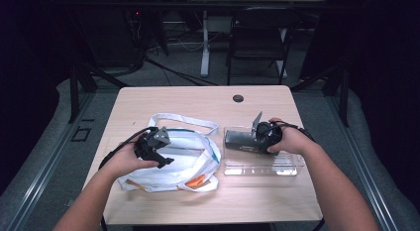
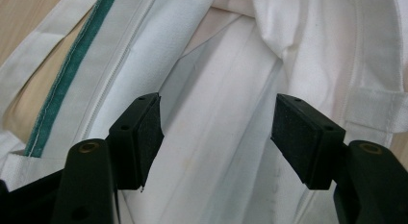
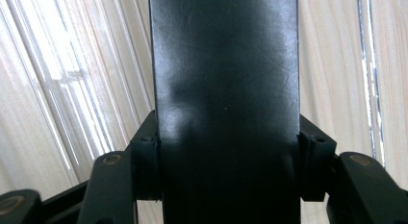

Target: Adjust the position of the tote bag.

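Between my right fingers point(image 3: 308, 161) sat the dark box point(image 3: 223, 89), pinched across its flat, stiff, slick sides over the clear tray point(image 1: 277, 166), while my left fingers point(image 2: 144, 137) stood spread above the soft bag point(image 2: 231, 89).

Light wooden desk point(image 1: 198, 99) with a small round black grommet point(image 1: 238, 98) near its far edge. Beyond it, a dark folding chair point(image 1: 258, 37) on grey floor point(image 1: 178, 67), beside a white post point(image 1: 204, 42) (cables trailing around its foot).
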